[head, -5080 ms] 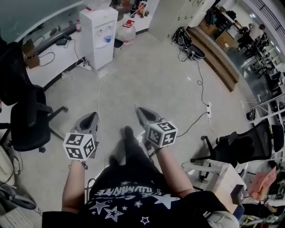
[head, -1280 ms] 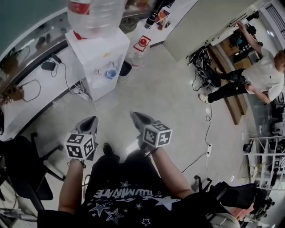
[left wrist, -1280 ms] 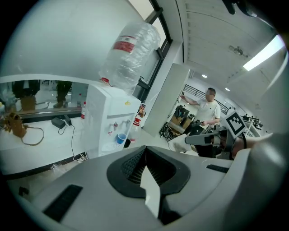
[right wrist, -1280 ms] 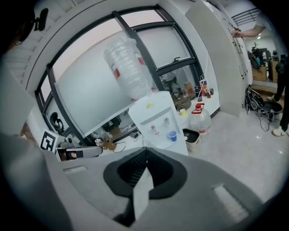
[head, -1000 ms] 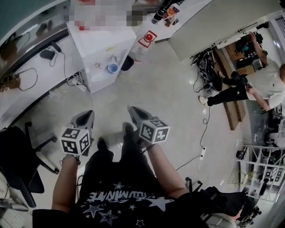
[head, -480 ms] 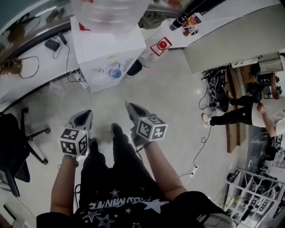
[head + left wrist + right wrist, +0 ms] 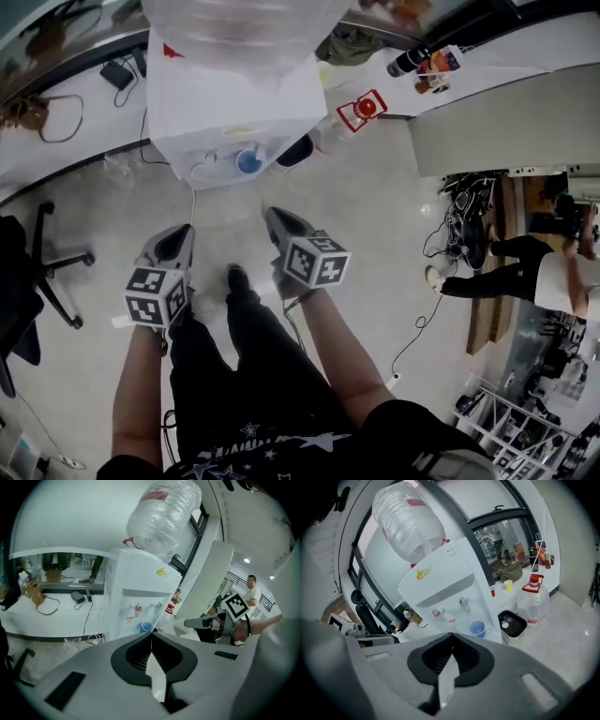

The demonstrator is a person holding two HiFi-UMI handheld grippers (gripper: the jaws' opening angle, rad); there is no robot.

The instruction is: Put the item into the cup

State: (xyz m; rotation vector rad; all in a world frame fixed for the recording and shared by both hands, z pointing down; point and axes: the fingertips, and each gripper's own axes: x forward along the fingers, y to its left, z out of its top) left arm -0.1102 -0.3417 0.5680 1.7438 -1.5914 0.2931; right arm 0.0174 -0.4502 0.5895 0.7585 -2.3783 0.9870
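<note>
A blue cup (image 7: 248, 161) stands on the drip tray of a white water dispenser (image 7: 225, 103); the left gripper view shows the cup (image 7: 146, 626), and so does the right gripper view (image 7: 477, 628). My left gripper (image 7: 176, 239) and right gripper (image 7: 274, 217) are held side by side at waist height, short of the dispenser and pointing at it. In both gripper views the jaws meet at the tips, left gripper (image 7: 151, 632) and right gripper (image 7: 452, 644), with nothing between them. No item for the cup is in view.
A big clear water bottle (image 7: 244, 28) tops the dispenser. Right of the dispenser stand a dark bin (image 7: 298, 150) and a red-capped jug (image 7: 361, 111). An office chair (image 7: 28, 281) is at left. Cables (image 7: 422, 319) cross the floor; another person (image 7: 553, 272) is far right.
The dispenser and the blue cup have come nearer and larger as the person walked toward them. Both grippers keep the same shut pose side by side.
</note>
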